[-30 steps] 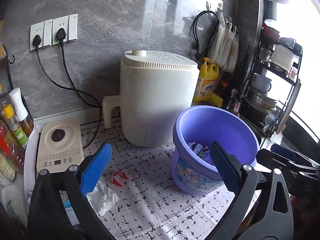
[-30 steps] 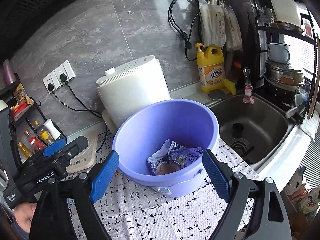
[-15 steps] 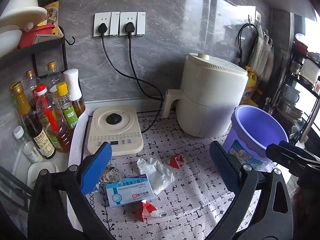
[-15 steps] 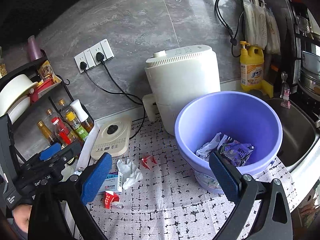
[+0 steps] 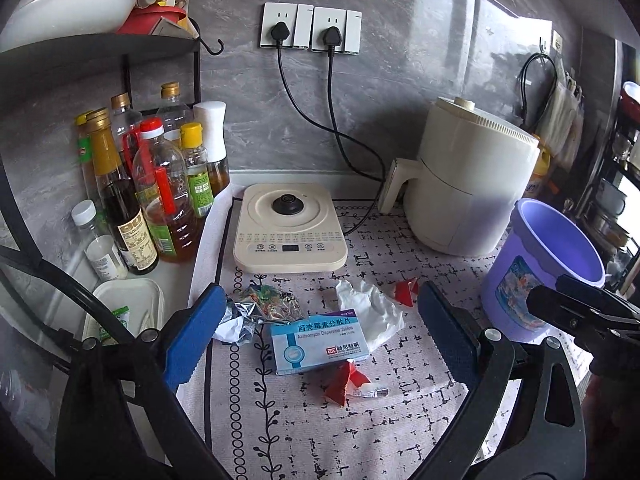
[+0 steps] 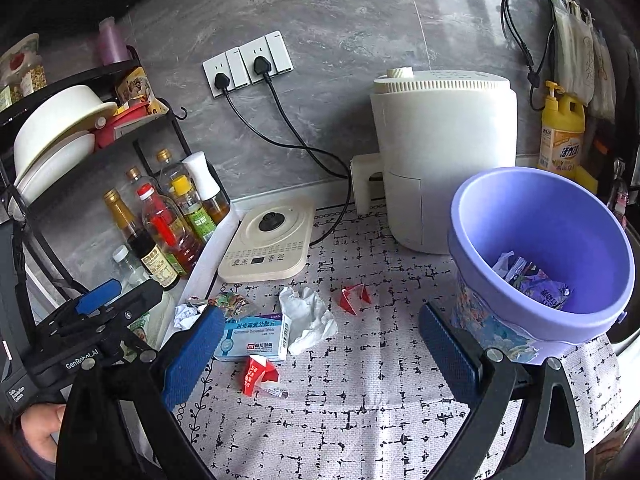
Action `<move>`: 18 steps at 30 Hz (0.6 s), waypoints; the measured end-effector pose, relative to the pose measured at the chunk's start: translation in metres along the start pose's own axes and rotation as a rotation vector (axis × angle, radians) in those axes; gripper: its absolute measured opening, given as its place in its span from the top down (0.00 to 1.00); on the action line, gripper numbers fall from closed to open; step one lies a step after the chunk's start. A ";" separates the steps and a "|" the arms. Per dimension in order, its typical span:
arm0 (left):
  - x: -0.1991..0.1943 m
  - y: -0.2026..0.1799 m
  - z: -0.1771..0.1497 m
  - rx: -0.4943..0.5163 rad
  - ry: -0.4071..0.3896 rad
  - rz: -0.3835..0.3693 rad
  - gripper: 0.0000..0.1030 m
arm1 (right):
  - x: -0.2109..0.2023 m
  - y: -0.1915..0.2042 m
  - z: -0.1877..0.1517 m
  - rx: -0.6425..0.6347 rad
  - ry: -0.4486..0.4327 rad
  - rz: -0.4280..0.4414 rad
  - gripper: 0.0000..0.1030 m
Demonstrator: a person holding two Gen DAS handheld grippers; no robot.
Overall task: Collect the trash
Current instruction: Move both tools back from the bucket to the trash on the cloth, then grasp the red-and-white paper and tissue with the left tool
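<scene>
The left gripper (image 5: 320,336) hangs over the patterned mat (image 5: 360,420) on the bench, its jaws spread wide and holding nothing. Seen between its blue pads lies the medicine box (image 5: 318,340), blue and white, flat on the mat. Every other scrap can be placed from that box. A crumpled white tissue (image 5: 370,312) touches its right rear corner. A crinkled foil wrapper (image 5: 260,306) sits just behind its left end, with a scrap of white paper (image 5: 232,330) beside it. A red torn packet (image 5: 346,380) lies just in front of the box, and a smaller red packet (image 5: 406,292) sits behind and to the right, past the tissue. Further behind the box stands a cream kettle base (image 5: 290,228), and to its left a cluster of sauce bottles (image 5: 160,184) under a black wire rack (image 5: 100,46).

The right gripper (image 6: 320,352) also stands with its jaws wide apart and empty, above the mat to the right of the box. The purple bucket (image 6: 552,316) stands well to the right of the box, at the mat's right end, and already holds crumpled wrappers (image 6: 534,280) in its bottom. Behind the bucket is a white air fryer (image 6: 444,152), and further right a yellow detergent bottle (image 6: 562,132) against the grey wall.
</scene>
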State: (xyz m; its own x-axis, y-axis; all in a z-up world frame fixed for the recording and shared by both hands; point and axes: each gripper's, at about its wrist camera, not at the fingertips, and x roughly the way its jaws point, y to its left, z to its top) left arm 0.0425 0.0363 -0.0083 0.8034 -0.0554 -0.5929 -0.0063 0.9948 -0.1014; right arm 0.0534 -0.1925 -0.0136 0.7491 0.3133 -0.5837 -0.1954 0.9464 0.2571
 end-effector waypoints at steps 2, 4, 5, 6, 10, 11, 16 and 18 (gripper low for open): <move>0.005 0.003 -0.008 -0.016 0.023 0.005 0.15 | 0.005 0.001 -0.004 -0.008 0.016 0.005 0.08; 0.011 0.004 -0.016 -0.031 0.047 0.007 0.19 | 0.008 0.000 -0.009 -0.014 0.021 0.002 0.09; 0.014 0.003 -0.021 -0.035 0.060 0.005 0.22 | 0.010 0.000 -0.011 -0.017 0.028 0.006 0.09; 0.017 0.002 -0.025 -0.034 0.074 0.002 0.23 | 0.013 -0.001 -0.014 -0.020 0.039 0.010 0.10; 0.033 -0.005 -0.040 -0.026 0.124 -0.007 0.29 | 0.024 -0.006 -0.025 -0.025 0.085 0.015 0.12; 0.037 -0.006 -0.044 -0.027 0.136 -0.010 0.31 | 0.027 -0.008 -0.029 -0.025 0.098 0.016 0.13; 0.058 -0.008 -0.061 -0.045 0.200 -0.014 0.40 | 0.041 -0.014 -0.044 -0.028 0.155 0.014 0.13; 0.068 -0.008 -0.067 -0.052 0.225 -0.012 0.42 | 0.047 -0.017 -0.049 -0.030 0.173 0.013 0.14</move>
State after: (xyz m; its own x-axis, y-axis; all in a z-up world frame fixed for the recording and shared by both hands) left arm 0.0569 0.0184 -0.1013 0.6503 -0.0906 -0.7543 -0.0330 0.9885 -0.1473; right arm 0.0605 -0.1897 -0.0831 0.6266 0.3322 -0.7050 -0.2253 0.9432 0.2442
